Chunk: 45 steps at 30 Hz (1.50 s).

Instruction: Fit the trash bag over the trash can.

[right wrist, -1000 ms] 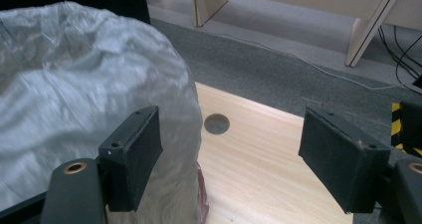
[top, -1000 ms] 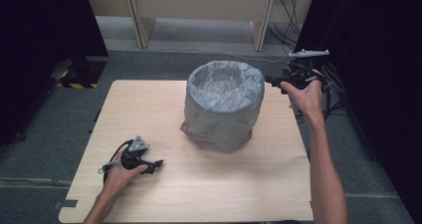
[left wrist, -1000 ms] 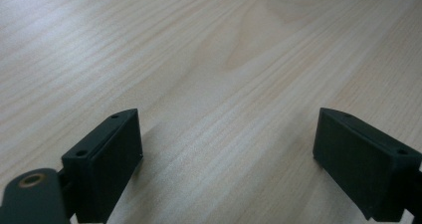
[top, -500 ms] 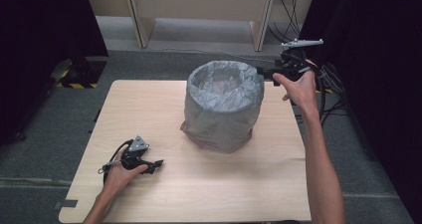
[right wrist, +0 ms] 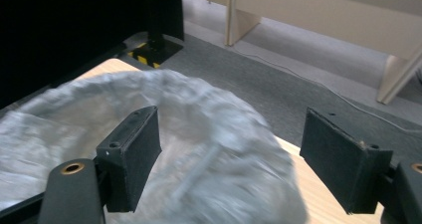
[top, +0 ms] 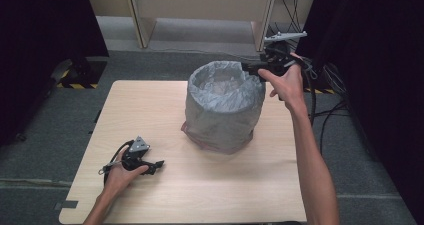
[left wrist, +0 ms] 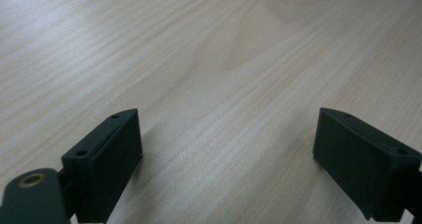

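A round bin lined with a crinkled grey plastic bag (top: 225, 105) stands in the middle of the pale wooden table (top: 210, 195). My right gripper (top: 249, 67) hovers at the bin's far right rim, pointing left over the bag's edge. In the right gripper view its jaws stand wide, and this gripper (right wrist: 229, 169) is open with the blurred bag rim (right wrist: 199, 154) below and nothing between the pads. My left gripper (top: 158, 164) rests on the table near the front left. In the left gripper view it (left wrist: 226, 164) is open over bare wood.
Black curtains close off both sides. Cables (top: 330, 100) trail on the grey floor to the right of the table. A wooden frame (top: 140, 15) stands at the far side, and a yellow-and-black striped base (top: 75, 80) lies on the floor at the far left.
My right hand has risen and moved left, bringing its gripper from beside the bin to over the bag's rim. The left hand has stayed put.
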Tool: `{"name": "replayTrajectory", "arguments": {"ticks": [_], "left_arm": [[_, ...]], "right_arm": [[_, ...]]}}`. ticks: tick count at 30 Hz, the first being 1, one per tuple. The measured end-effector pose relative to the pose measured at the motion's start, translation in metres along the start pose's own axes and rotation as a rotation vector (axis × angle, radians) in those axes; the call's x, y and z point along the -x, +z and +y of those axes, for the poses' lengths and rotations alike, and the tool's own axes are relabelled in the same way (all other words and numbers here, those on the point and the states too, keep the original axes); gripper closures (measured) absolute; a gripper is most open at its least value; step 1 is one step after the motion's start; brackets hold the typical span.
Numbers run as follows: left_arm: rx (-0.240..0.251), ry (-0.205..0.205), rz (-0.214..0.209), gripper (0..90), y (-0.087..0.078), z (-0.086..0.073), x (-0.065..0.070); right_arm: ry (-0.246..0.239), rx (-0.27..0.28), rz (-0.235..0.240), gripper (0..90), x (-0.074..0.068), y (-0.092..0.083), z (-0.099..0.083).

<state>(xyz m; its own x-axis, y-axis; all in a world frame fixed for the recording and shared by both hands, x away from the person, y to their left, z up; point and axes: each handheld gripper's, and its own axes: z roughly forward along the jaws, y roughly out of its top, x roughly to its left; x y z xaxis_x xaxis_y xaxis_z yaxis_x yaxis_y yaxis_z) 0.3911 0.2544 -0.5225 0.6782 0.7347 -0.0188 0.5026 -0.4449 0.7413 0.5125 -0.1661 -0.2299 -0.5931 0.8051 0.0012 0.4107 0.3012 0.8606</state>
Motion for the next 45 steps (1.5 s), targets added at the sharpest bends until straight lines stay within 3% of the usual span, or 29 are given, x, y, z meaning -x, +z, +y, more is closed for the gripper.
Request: {"name": "replayTrajectory", "arguments": {"ticks": [6, 8, 14, 24, 30, 35, 38, 45], "left_arm": [[0.001, 0.001, -0.001, 10.8, 0.0, 0.0, 0.0], [0.001, 0.001, -0.002, 10.9, 0.0, 0.0, 0.0], [0.001, 0.0, 0.0, 10.9, 0.0, 0.0, 0.001], [0.0, 0.002, -0.001, 10.9, 0.0, 0.0, 0.001], [-0.001, 0.002, -0.002, 10.9, -0.001, -0.001, 0.001], [0.001, 0.001, -0.002, 10.9, -0.001, -0.001, 0.001], [0.002, 0.002, -0.003, 11.0, -0.001, -0.001, 0.001], [0.002, 0.003, -0.004, 11.1, -0.001, -0.001, 0.001]], "right_arm": [[-0.01, -0.012, 0.031, 23.1, -0.016, 0.012, 0.011], [-0.004, -0.019, 0.023, 23.1, -0.025, 0.02, 0.016], [0.004, -0.087, 0.05, 22.9, -0.039, 0.045, 0.018], [0.019, -0.16, 0.041, 22.4, -0.043, 0.078, 0.015], [0.026, -0.216, 0.062, 23.4, -0.044, 0.096, -0.002], [0.016, -0.289, 0.054, 24.3, -0.046, 0.112, -0.013], [0.024, -0.354, 0.074, 23.8, -0.043, 0.124, -0.021], [0.041, -0.425, 0.083, 22.3, -0.041, 0.133, -0.025]]}}
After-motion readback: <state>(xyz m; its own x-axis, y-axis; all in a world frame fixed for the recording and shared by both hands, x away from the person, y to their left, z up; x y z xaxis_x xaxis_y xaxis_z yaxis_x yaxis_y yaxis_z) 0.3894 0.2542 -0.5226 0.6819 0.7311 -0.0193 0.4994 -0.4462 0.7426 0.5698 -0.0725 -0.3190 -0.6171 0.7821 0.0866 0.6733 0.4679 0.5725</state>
